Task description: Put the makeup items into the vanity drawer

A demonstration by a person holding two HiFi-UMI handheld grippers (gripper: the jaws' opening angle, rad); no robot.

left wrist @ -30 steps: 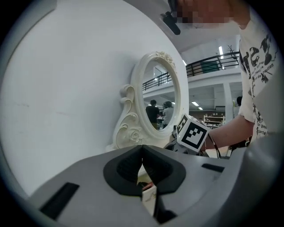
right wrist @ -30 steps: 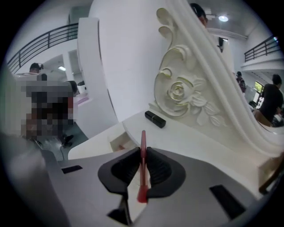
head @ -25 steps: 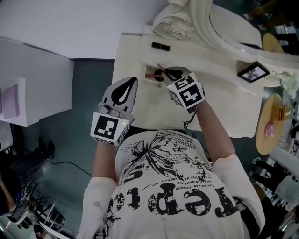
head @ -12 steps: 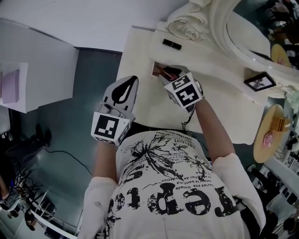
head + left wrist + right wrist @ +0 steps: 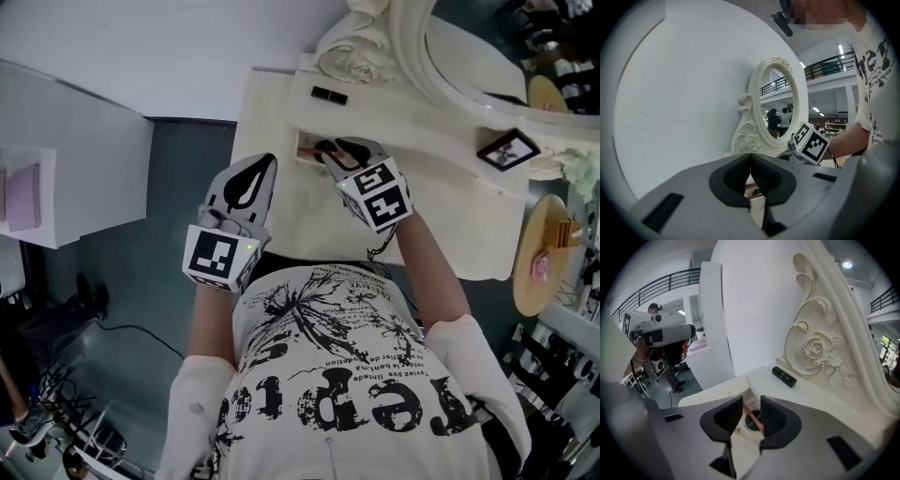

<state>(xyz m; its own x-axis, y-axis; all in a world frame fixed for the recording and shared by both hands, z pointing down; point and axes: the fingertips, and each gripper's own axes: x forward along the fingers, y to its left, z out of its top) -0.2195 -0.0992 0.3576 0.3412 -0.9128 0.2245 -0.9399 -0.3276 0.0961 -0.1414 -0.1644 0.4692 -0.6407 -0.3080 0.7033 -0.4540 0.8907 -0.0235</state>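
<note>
The vanity drawer (image 5: 306,148) stands pulled out at the front of the white vanity (image 5: 281,216). My right gripper (image 5: 330,150) (image 5: 751,401) hangs over it, its jaws opening. Below the gap lie a pink pencil (image 5: 753,417) and a round green item (image 5: 750,421) in the drawer, and the pads do not press on either. A black lipstick (image 5: 329,95) (image 5: 783,376) lies on the vanity's upper ledge by the carved rose. My left gripper (image 5: 259,161) (image 5: 750,157) is shut and empty, held left of the drawer over the vanity's front.
The oval mirror (image 5: 450,47) with its carved frame (image 5: 813,350) rises behind the drawer. A small picture frame (image 5: 507,148) stands on the vanity to the right. A white cabinet (image 5: 66,159) is on the left, and a round wooden stool (image 5: 544,253) on the right.
The right gripper's jaws have parted over the drawer, and the pencil no longer sticks out from them. The left gripper has stayed put.
</note>
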